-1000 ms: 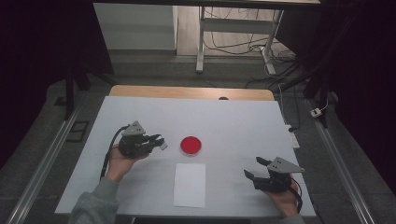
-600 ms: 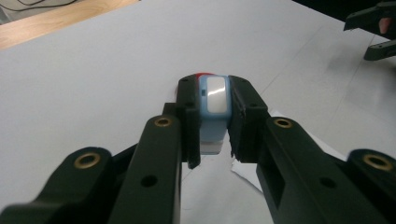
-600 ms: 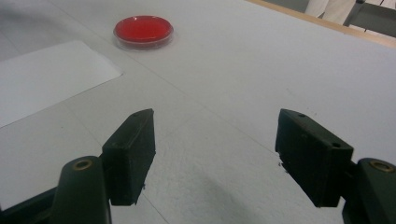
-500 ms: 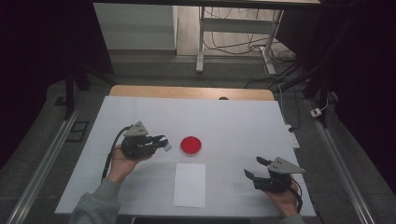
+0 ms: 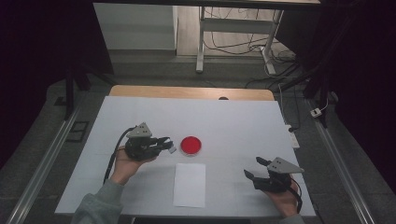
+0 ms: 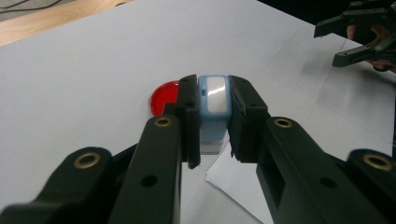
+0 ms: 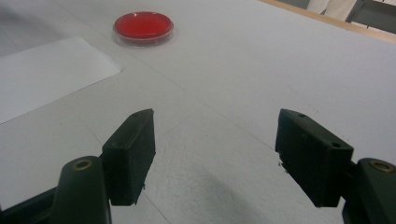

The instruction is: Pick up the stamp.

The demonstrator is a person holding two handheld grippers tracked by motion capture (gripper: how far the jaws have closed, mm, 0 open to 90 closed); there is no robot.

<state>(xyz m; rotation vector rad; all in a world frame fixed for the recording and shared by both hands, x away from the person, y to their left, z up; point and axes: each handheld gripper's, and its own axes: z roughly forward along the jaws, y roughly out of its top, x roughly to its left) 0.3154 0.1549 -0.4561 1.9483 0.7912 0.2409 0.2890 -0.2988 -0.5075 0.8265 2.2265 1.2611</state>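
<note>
I'm seeing the round red dish (image 5: 191, 145) sitting on the desk (image 5: 233, 121), the white paper sheet (image 5: 189, 184) lying just before it.

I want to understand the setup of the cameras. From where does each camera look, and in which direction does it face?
High view: sits above the person's side, faces forward and down on the white table; both forearms, the left gripper and the right gripper show.
Left gripper view: rides on the left gripper, looks along its jaws, shut on a small blue stamp, toward the red dish; the right gripper shows farther off.
Right gripper view: rides on the right gripper, faces across the table; its open jaws show.
Shared: the red dish and the sheet of paper.
</note>
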